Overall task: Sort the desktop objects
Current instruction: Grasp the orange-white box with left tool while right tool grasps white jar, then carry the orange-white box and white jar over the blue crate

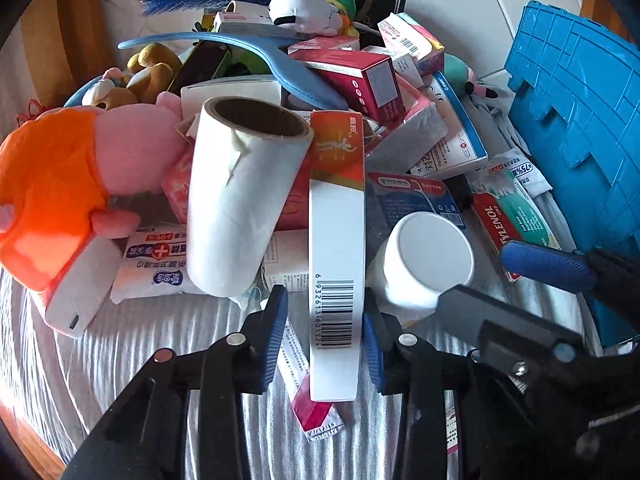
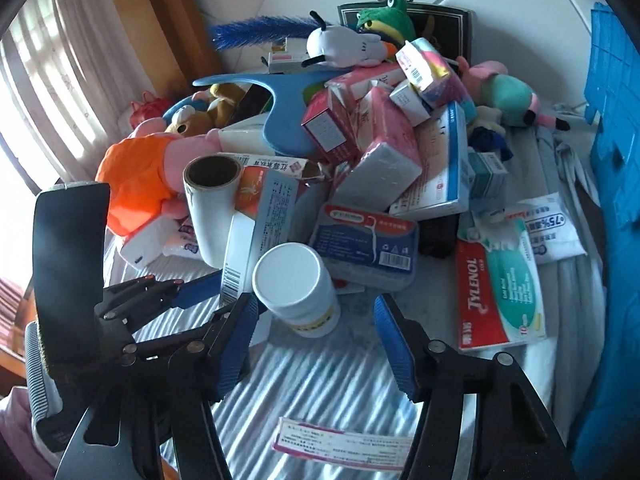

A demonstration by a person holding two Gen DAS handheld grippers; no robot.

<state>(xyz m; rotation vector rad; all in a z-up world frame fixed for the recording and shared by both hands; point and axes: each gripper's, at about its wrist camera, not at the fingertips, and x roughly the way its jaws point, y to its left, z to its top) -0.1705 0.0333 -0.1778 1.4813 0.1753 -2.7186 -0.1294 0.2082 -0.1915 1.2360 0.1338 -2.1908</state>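
Observation:
A mixed heap of boxes, plush toys and packets lies on a striped cloth (image 1: 160, 360). My left gripper (image 1: 324, 320) is open. It straddles the near end of a long white and orange box (image 1: 336, 248) with a barcode. Its right pad (image 1: 372, 352) is at the box's edge, and a gap shows beside the left pad (image 1: 278, 328). My right gripper (image 2: 316, 308) is open too, with a white capped bottle (image 2: 294, 292) standing between its fingertips, touched by neither pad. The same bottle (image 1: 424, 264) and the right gripper's fingers (image 1: 544, 266) show in the left wrist view.
A white paper roll (image 1: 244, 200) leans beside the long box, next to a pink plush in orange (image 1: 60, 184). A Tylenol box (image 2: 500, 292) and a floss case (image 2: 368, 240) lie near the bottle. A blue crate (image 1: 580, 120) stands at the right. A flat printed packet (image 2: 344, 444) lies nearest.

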